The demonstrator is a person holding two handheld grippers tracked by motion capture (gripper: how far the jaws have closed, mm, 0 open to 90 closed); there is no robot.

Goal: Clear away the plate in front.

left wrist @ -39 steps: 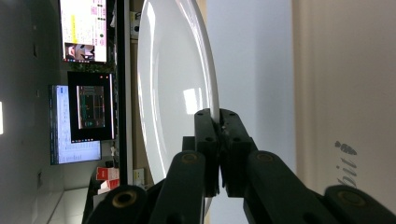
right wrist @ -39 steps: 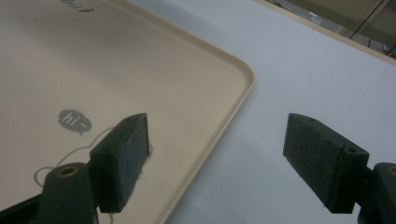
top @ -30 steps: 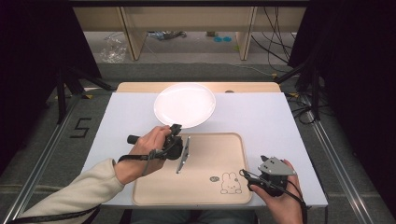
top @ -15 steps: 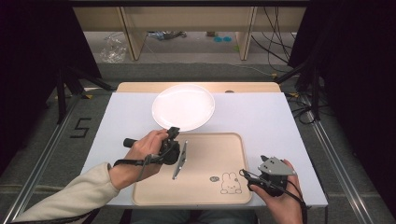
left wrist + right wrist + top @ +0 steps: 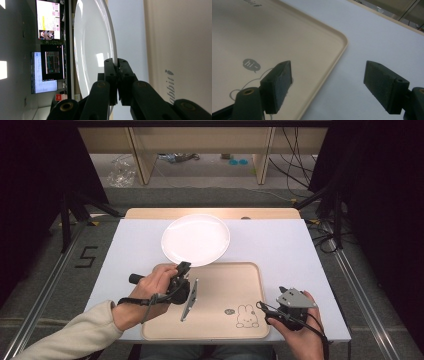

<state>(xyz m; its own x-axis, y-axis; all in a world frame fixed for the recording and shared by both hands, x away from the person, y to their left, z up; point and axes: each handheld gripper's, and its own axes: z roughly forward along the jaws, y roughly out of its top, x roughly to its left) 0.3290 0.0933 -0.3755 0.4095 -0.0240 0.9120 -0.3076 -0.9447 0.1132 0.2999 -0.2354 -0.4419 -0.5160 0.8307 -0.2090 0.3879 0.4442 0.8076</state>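
- High view: one round glossy white plate on the white table, its near edge over the far rim of one beige tray — one slim metal utensil lies on the tray.
- Left gripper view: left gripper is pinched tight on the plate's thin rim.
- Right gripper view: right gripper gapes wide — nothing held, straddling the tray's rounded corner.

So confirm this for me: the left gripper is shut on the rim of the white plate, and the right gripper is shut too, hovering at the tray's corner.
One thing is wrong: the right gripper is open. The right gripper view shows its jaws spread wide over the tray corner. The left gripper is indeed shut on the white plate rim.
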